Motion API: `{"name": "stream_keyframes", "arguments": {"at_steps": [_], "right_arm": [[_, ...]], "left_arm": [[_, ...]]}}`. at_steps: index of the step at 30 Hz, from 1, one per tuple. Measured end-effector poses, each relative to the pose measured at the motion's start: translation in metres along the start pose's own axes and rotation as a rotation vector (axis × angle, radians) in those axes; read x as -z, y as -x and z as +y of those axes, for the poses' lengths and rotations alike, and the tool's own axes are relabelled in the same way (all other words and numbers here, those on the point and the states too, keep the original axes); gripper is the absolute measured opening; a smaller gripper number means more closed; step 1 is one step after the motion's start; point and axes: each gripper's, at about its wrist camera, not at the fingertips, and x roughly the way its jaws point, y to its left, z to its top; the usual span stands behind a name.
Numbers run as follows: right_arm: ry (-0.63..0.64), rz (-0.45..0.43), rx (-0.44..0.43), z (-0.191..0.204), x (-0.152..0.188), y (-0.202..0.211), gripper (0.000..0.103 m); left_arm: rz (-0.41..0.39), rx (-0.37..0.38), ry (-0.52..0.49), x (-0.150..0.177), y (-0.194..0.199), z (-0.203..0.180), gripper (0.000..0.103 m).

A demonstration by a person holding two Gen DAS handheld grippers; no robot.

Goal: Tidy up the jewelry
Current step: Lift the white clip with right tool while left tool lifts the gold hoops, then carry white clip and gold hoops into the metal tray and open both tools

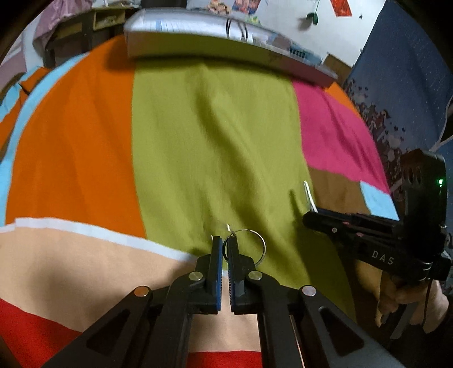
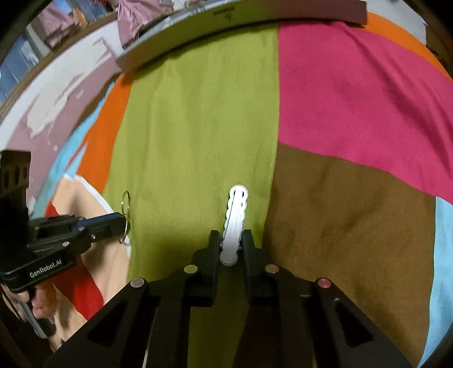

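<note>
My left gripper [image 1: 224, 243] is shut on a thin silver hoop earring [image 1: 254, 236] and holds it above the green stripe of a patchwork cloth [image 1: 215, 141]. The hoop also shows in the right wrist view [image 2: 126, 202], pinched at the left gripper's tip [image 2: 124, 219]. My right gripper [image 2: 230, 237] is shut on a white scalloped earring card [image 2: 236, 218], held upright and edge-on, with two small holes near its top. The card also shows in the left wrist view [image 1: 309, 196], sticking up from the right gripper [image 1: 311, 215].
A flat grey box [image 1: 226, 42] lies at the far edge of the cloth; it also shows in the right wrist view [image 2: 226, 19]. The cloth has orange, green, pink, brown and light blue patches. A blue patterned wall [image 1: 396, 85] stands at the right.
</note>
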Motion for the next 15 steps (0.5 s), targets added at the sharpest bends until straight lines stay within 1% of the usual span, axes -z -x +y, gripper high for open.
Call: {"name": "stream_keyframes", "arguments": {"at_steps": [3,9,12,13,15], "right_arm": [[0.005,-0.051,-0.036,0.001,-0.003,0.011,0.014],[0.041,-0.159,-0.073,0.007,-0.011,0.034,0.014],[0.06,-0.203,-0.069,0.013,-0.019,0.045,0.014],[0.063,-0.212,-0.072,0.014,-0.023,0.047,0.014],[0.066,-0.235,-0.074,0.021,-0.033,0.054,0.014]], "left_arm": [[-0.049,-0.016,-0.006,-0.004,0.013,-0.003,0.004],[-0.103,-0.028,-0.022,-0.016,0.03,-0.008,0.004],[-0.108,-0.023,-0.008,-0.03,0.036,-0.012,0.004],[-0.12,-0.027,-0.006,-0.034,0.04,-0.01,0.004],[-0.169,-0.036,-0.005,-0.048,0.048,-0.011,0.004]]}}
